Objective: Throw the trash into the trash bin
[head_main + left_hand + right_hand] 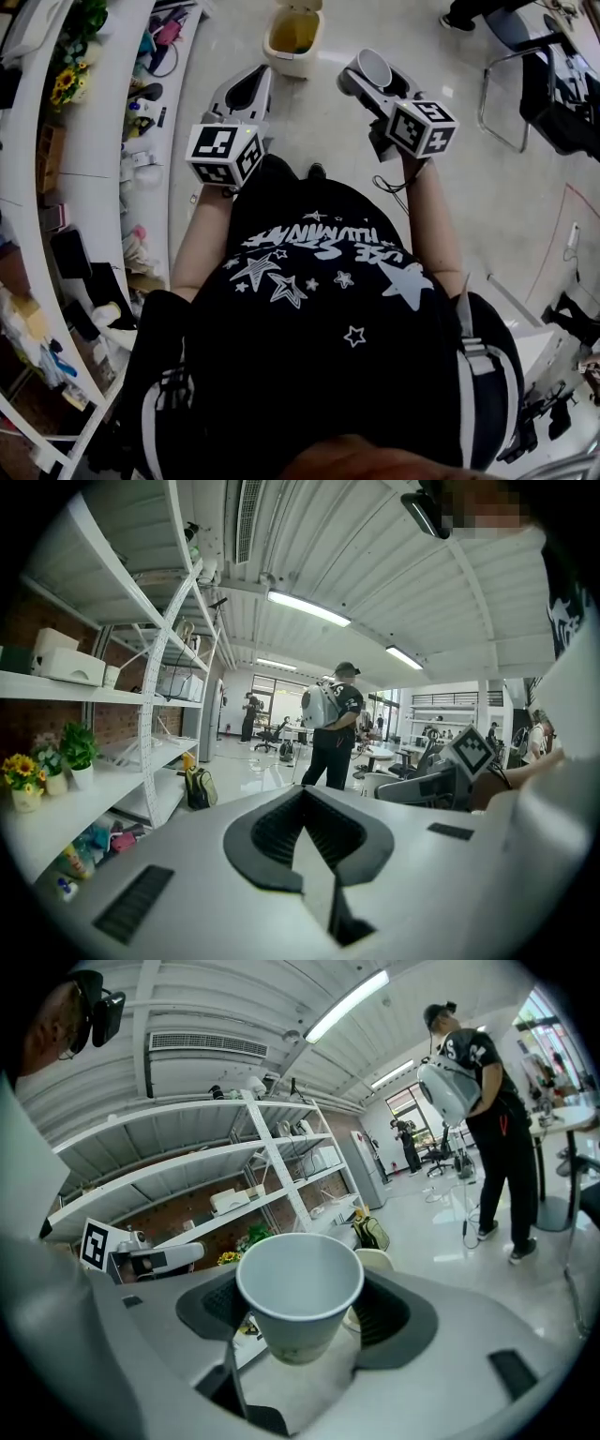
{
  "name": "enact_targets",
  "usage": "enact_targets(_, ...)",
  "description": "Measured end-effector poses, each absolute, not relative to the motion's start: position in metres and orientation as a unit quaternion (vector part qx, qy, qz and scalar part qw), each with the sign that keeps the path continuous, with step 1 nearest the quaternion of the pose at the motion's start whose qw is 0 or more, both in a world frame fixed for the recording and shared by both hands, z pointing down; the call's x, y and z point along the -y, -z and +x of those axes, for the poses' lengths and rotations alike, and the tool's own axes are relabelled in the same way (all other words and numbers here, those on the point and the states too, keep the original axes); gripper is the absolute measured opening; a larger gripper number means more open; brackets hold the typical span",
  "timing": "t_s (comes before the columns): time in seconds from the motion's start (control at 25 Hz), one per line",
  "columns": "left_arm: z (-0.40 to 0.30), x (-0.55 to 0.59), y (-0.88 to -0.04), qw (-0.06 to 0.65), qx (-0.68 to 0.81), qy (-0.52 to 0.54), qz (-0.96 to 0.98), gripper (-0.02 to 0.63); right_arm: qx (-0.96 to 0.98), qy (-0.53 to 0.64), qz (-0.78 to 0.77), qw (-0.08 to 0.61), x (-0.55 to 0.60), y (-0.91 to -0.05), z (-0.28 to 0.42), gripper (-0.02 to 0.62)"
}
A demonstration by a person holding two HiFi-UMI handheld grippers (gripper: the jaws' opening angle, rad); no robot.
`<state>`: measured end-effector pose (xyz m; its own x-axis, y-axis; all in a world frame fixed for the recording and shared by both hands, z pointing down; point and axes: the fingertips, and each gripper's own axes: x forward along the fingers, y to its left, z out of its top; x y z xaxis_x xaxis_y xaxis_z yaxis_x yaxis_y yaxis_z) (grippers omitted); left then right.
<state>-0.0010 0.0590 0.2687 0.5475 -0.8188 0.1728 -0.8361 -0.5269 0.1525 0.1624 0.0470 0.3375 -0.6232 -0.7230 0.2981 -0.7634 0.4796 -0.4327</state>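
Note:
A cream trash bin [294,37] with its lid up stands on the floor just ahead of both grippers. My right gripper [367,80] is shut on a white paper cup [375,64], which lies between the jaws with its empty mouth toward the camera [300,1288]. In the right gripper view the bin's cream rim [378,1261] peeks out just behind the cup. My left gripper [261,77] is held level beside it, to the bin's left. Its dark pads [272,832] meet at the tip with nothing between them.
White shelving [103,141] with flowers [67,82] and small items runs along the left. A person with a backpack [333,719] stands further off on the glossy floor. A metal-framed chair [525,84] is at the far right.

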Motion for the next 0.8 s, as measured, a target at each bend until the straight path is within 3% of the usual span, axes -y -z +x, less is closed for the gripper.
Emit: enact_targets(0.8, -0.004, 0.085, -0.302, 0.133, 0.447, -0.055, 0.883, 0.009, 0.854, -0.277, 0.430, 0.097, 0.068, -0.373, 0.132, 0.333)
